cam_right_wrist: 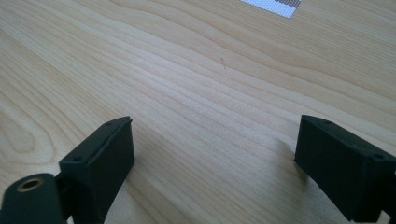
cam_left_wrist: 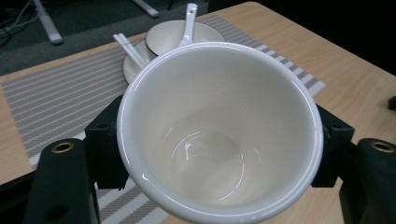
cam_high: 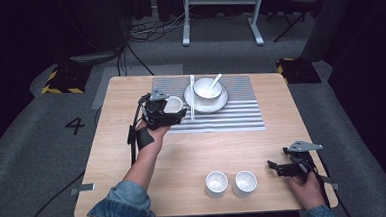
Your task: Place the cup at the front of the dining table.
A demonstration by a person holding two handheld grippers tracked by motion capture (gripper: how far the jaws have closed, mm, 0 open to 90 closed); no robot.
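Observation:
My left gripper (cam_high: 174, 110) is shut on a white cup (cam_high: 174, 104), held just above the left part of the striped placemat (cam_high: 231, 114). In the left gripper view the empty cup (cam_left_wrist: 219, 135) tilts toward the camera, with a black finger (cam_left_wrist: 105, 140) pressed against each side of it. Two more white cups (cam_high: 216, 184) (cam_high: 245, 183) stand upright side by side near the table's front edge. To their right my right gripper (cam_high: 279, 168) rests low over the wood, open, with bare table (cam_right_wrist: 210, 93) between its fingers (cam_right_wrist: 107, 149).
On the placemat, a white plate (cam_high: 221, 104) carries a bowl (cam_high: 207, 87) with a spoon (cam_high: 215, 79) in it. White chopsticks (cam_high: 193, 103) lie just left of the plate, close to the held cup. A desk frame (cam_high: 221, 12) stands on the floor beyond the table.

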